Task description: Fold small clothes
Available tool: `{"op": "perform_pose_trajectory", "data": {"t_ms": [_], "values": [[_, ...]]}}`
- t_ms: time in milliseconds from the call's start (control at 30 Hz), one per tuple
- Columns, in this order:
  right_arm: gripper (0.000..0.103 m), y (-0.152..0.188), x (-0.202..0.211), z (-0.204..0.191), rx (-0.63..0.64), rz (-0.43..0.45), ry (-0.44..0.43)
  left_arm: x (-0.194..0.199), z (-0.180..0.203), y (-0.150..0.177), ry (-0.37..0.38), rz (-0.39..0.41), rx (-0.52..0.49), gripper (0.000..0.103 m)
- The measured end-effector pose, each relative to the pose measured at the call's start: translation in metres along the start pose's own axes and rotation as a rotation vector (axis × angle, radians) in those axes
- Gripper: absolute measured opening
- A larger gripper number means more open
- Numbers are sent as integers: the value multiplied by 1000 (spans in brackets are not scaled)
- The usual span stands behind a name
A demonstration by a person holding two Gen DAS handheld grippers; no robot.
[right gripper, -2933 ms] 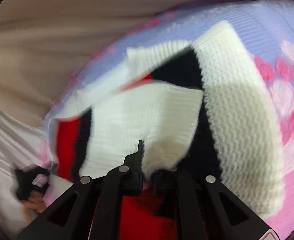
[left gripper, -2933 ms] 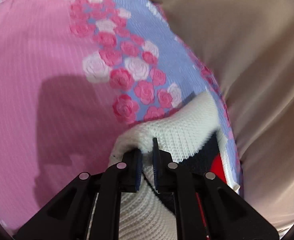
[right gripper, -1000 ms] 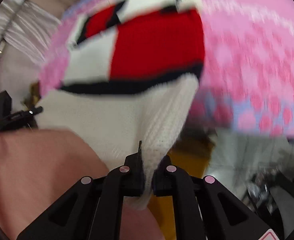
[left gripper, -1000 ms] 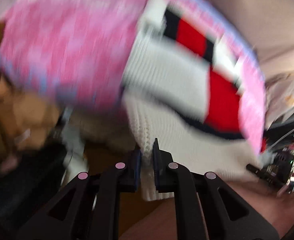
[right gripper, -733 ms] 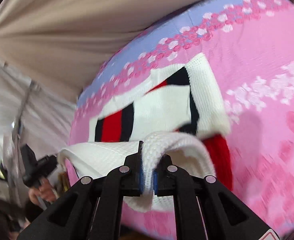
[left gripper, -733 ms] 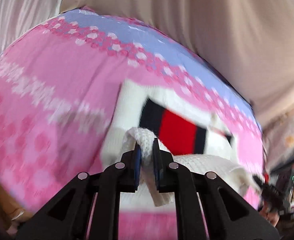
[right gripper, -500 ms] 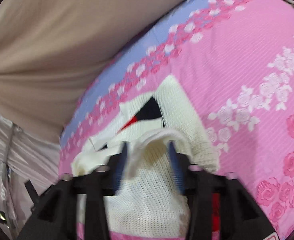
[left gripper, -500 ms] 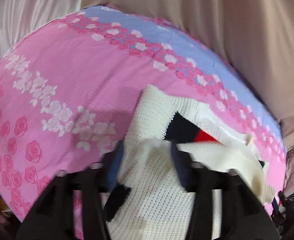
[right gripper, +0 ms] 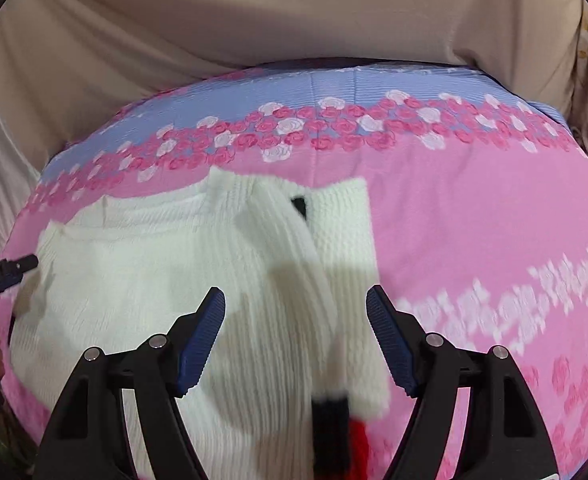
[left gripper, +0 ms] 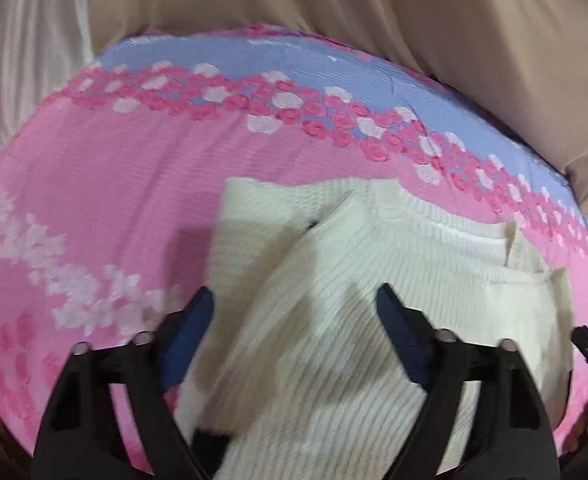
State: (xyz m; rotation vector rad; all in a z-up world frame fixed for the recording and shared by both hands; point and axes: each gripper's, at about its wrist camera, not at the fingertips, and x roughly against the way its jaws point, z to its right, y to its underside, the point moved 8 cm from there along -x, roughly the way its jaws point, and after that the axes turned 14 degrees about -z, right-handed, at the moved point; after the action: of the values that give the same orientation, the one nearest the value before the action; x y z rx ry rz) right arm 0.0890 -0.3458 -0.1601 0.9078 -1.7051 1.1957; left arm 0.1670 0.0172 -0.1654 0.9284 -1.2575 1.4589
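One white sweater (left gripper: 374,280), lengthwise left-right

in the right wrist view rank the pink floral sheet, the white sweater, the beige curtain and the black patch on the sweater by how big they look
1. Pink floral sheet and beige curtain: too alike to rank.
2. White sweater, inflated by nearness.
3. Black patch, smallest.

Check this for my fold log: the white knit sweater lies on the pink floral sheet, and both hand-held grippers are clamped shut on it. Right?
Not quite. The white knit sweater lies on the pink floral sheet, but both wrist views show the left hand-held gripper and right hand-held gripper open, jaws spread wide.
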Motion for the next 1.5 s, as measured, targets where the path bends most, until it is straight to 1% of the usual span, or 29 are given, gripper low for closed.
{"op": "perform_pose_trajectory", "data": {"t_ms": [33, 67, 100, 133, 167, 200, 233, 300, 367, 433, 467, 533, 633, 700, 767, 833, 900, 1000, 1033, 1100, 1133, 1200, 1267, 1300, 1333, 1367, 1433, 1467, 1500], "values": [[72, -8, -6, 0, -12, -8, -7, -7, 2, -4, 12, -21, 1, 57], [72, -15, -15, 0, -26, -23, -27, -13, 3, -7, 16, -46, 6, 34], [62, -17, -19, -2, -36, -38, -48, -19, 4, -8, 33, -74, 12, 18], [23, -18, -25, -4, -47, -64, -93, -21, 4, -8, 58, -94, 24, 7], [6, -16, -26, -6, -56, -93, -116, -16, 4, -7, 72, -82, 33, 7], [8, -14, -21, -8, -72, -104, -149, 1, 5, -6, 94, -44, 32, 7], [7, -13, -3, -14, -76, -54, -206, 23, 5, -6, 111, 1, 28, 6], [7, -11, 61, -23, -78, 84, -330, 71, 4, -3, 175, 72, 26, 6], [7, -12, 128, -23, -88, 231, -430, 112, -1, -7, 202, 130, 33, 6], [7, -22, 166, -13, -101, 336, -440, 141, -9, -23, 189, 194, 48, 6], [7, -31, 171, -4, -117, 354, -436, 145, -11, -31, 194, 198, 55, 6], [6, -49, 146, 13, -138, 305, -409, 126, -9, -50, 196, 164, 58, 7], [6, -59, 36, 34, -190, 70, -289, 46, 5, -61, 98, 27, 28, 7], [6, -54, -14, 44, -232, -29, -226, -9, 5, -57, 49, -77, 53, 7], [6, -55, -26, 49, -288, -50, -246, -30, 2, -55, 4, -97, 73, 6], [6, -62, -14, 42, -278, -11, -265, -31, 1, -52, 14, -86, 84, 6], [6, -67, -7, 36, -230, 2, -233, -30, 0, -52, 9, -80, 78, 7], [6, -61, -38, 46, -241, -62, -184, -42, -7, -50, -16, -103, 82, 7], [4, -57, -51, 52, -273, -84, -202, -47, -10, -51, -19, -112, 84, 7], [5, -57, -53, 57, -319, -73, -258, -51, -8, -52, -35, -112, 79, 8], [8, -57, -50, 56, -333, -81, -271, -49, -8, -52, -35, -113, 80, 11], [17, -56, -33, 52, -334, -78, -299, -33, -9, -49, 21, -83, 97, 20], [38, -44, -4, 50, -319, -32, -306, -7, -17, -38, 74, -29, 135, 74], [63, -28, 11, 51, -317, -9, -294, 10, -26, -25, 87, 9, 166, 83], [72, -11, 21, 53, -316, 2, -277, 22, -35, -9, 104, 35, 190, 86], [72, 15, 29, 55, -306, -1, -260, 29, -41, 7, 127, 37, 199, 86], [72, 61, 29, 57, -303, -53, -250, 30, -59, 52, 158, -9, 236, 87], [72, 92, 25, 58, -324, -98, -258, 25, -68, 81, 162, -50, 269, 87], [72, 112, 20, 58, -346, -128, -277, 19, -73, 97, 167, -81, 293, 87]]}}
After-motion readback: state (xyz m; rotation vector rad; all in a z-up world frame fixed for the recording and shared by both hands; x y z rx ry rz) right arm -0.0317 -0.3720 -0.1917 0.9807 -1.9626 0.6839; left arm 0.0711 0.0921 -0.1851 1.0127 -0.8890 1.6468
